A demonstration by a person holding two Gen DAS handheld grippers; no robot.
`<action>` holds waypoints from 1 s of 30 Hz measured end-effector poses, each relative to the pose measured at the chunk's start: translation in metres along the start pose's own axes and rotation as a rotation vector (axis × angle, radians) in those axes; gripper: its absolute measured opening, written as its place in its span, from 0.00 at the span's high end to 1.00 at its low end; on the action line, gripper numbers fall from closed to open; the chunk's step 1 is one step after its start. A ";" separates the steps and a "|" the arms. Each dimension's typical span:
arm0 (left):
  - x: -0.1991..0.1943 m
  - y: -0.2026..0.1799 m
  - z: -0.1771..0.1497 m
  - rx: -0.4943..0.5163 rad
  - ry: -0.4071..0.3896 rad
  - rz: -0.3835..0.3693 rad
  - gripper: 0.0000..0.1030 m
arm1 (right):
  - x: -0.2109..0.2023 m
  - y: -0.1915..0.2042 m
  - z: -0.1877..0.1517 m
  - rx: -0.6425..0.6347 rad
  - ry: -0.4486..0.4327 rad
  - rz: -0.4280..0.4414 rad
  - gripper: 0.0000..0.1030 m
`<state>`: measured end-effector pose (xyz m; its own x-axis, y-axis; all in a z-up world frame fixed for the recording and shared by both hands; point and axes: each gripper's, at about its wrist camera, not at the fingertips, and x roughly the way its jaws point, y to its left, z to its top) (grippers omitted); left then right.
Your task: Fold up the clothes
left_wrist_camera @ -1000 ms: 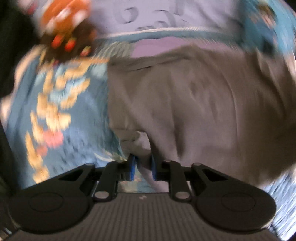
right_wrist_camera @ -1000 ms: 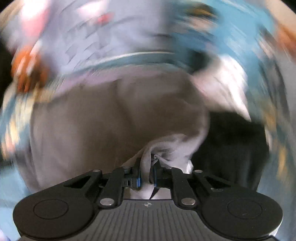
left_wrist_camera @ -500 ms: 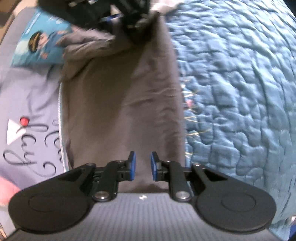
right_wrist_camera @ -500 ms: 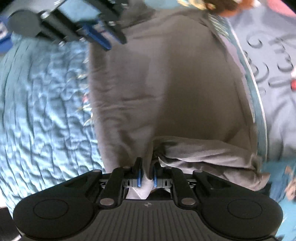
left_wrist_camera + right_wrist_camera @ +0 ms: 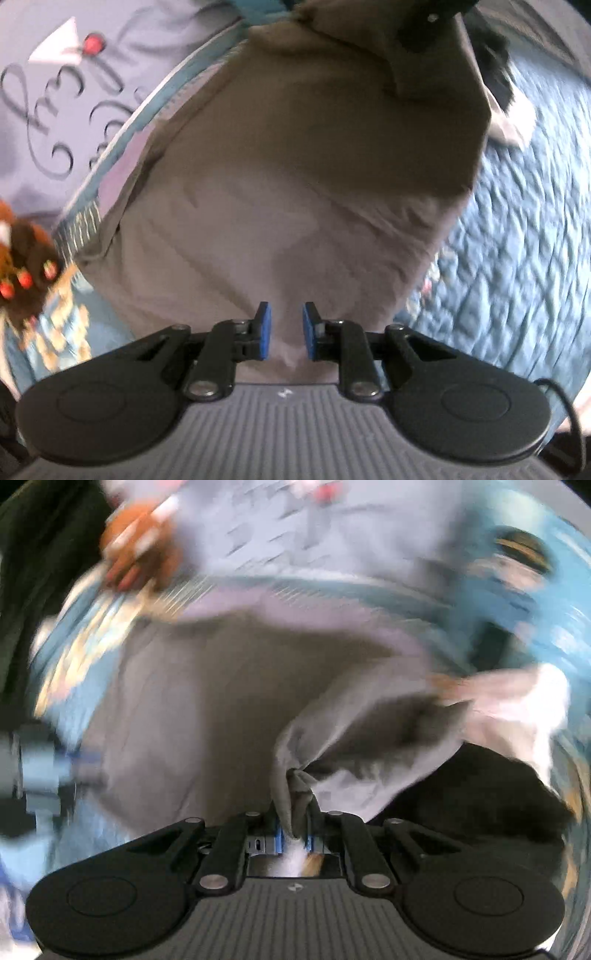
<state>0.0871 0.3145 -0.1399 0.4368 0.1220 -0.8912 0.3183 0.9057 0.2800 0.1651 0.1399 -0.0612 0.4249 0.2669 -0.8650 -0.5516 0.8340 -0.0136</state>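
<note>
The blue quilted bed (image 5: 535,206) carries the grey garment (image 5: 295,166), its long axis running straight ahead of me. My right hand-held gripper (image 5: 294,834) is clamped on a bunched far corner; my left hand-held gripper (image 5: 286,332) hovers parted, empty, over the near hem.

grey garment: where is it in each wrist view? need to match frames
Left wrist: grey garment fills the centre, spread flat ahead of the open left gripper.
Right wrist: it fills the centre-left, one bunched corner pinched in the right gripper.
Shared landmark: the lavender pillow with script lettering, beyond the garment.
</note>
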 end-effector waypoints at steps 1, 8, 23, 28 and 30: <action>0.000 0.004 0.003 -0.019 -0.003 -0.004 0.79 | -0.005 -0.001 0.002 0.011 -0.032 -0.020 0.91; 0.004 0.026 -0.005 -0.101 0.036 0.037 0.79 | 0.014 0.101 -0.013 -0.814 -0.042 0.006 0.91; 0.005 0.016 -0.050 -0.185 0.103 0.022 0.79 | 0.091 0.179 -0.076 -1.421 0.282 0.053 0.88; 0.004 0.011 -0.044 -0.167 0.085 0.015 0.75 | 0.088 0.187 -0.067 -1.327 0.299 0.070 0.58; 0.005 0.012 -0.043 -0.167 0.088 0.013 0.75 | 0.076 0.189 -0.059 -1.213 0.308 0.127 0.56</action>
<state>0.0567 0.3439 -0.1562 0.3626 0.1625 -0.9177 0.1659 0.9577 0.2351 0.0515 0.2894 -0.1592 0.2258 0.0529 -0.9727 -0.9491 -0.2129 -0.2320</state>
